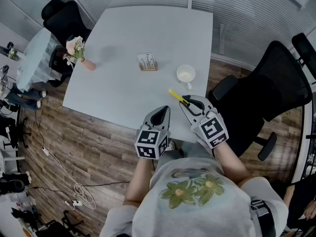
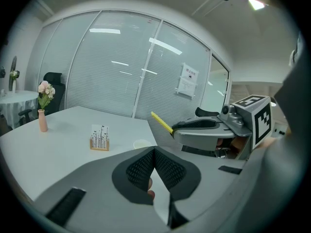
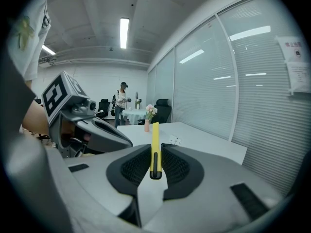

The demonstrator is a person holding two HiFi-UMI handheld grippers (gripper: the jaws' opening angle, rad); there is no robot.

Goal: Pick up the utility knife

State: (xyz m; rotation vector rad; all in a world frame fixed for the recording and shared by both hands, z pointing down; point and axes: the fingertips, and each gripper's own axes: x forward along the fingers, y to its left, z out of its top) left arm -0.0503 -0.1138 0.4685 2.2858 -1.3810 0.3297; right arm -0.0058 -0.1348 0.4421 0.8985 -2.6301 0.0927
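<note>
Right gripper view: utility knife (image 3: 155, 135) pinched between right gripper (image 3: 157, 147) jaws; left gripper (image 2: 154, 150) jaws together

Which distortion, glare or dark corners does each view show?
Head view: even light, table edges bowed by the wide lens. Left gripper view: black corners, lamp reflections on the glass wall. Right gripper view: black corners, utility knife sharp.

Knife (image 1: 175, 95): yellow, black butt end. Left tool (image 1: 166, 109) and right tool (image 1: 186, 101): grey shells, black pads, black-and-white square-marker cubes. Table (image 1: 148, 28): pale grey-white. Cup (image 1: 186, 74), centre right: white. Vase (image 1: 89, 64), upper left: pink. Floor (image 1: 89, 147): brown wood-grain. Chair (image 1: 276, 83), right: black.
</note>
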